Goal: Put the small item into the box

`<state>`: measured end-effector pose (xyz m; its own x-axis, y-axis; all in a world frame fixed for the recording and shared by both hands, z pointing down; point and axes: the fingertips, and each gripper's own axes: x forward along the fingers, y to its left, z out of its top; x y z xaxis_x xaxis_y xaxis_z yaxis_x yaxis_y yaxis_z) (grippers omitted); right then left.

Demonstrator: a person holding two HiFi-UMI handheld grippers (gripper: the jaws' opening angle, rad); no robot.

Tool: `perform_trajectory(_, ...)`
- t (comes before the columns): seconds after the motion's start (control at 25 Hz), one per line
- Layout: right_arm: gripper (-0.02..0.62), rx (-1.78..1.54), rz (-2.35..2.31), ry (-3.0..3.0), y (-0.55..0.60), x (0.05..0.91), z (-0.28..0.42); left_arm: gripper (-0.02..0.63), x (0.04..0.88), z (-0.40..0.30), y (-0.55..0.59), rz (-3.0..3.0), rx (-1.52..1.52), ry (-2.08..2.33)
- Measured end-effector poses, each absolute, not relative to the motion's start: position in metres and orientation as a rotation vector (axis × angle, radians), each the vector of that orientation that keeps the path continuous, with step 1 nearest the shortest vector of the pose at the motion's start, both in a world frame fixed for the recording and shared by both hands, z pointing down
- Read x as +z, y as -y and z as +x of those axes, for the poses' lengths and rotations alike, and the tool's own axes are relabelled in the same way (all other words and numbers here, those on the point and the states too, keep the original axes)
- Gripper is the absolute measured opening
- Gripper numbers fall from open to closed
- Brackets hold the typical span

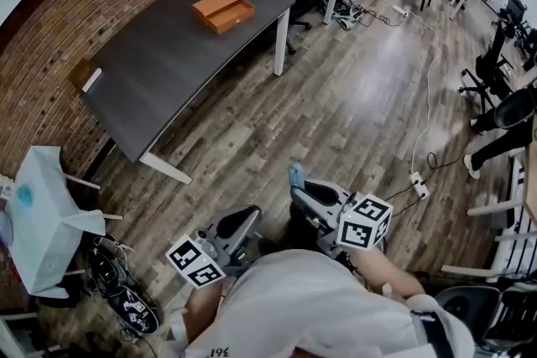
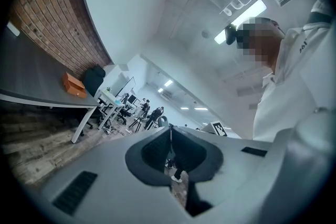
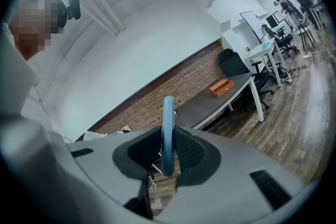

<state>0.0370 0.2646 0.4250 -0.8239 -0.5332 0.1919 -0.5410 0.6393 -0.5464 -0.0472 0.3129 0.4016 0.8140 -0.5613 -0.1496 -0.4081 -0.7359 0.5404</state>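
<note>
1. Your right gripper (image 3: 167,139) pinches a thin, flat, light-blue small item (image 3: 168,110) between its two dark-padded jaws. The item stands edge-on to the gripper's camera and juts out past the jaw tips.
2. Your left gripper (image 2: 169,136) has its jaws pressed together, with nothing between them.
3. In the head view, both grippers sit low in front of your white shirt (image 1: 319,306), above the floor. Each carries a black-and-white marker cube (image 1: 365,222) facing up. The right gripper reaches further forward than the left.
4. The brown wood-plank floor (image 1: 336,113) separates you from a dark grey rectangular table with white legs (image 1: 159,71). The table is well apart from both grippers.
5. The orange rectangular box (image 1: 223,9) rests on the far end of that table, close to the far corner. It is well apart from the small item, which is in the right gripper's jaws, not in the box.
6. A red brick wall (image 1: 50,38) runs along the table's left side.
7. A white power strip with its cable (image 1: 419,184) lies on the floor to your right, near the right gripper.
</note>
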Motion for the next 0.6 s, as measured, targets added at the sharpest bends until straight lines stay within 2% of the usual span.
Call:
perform_trajectory(0.28,0.089,0.925,0.865,2.848,-0.208,0.427,0.033,0.018,0.404,-0.046,-0.257,2.482,-0.427,0.765)
perform_trajectory(0.6,0.089,0.911,0.809,2.874,-0.117,0.41,0.064,0.018,0.39,-0.006,-0.163,2.492,-0.424,0.791)
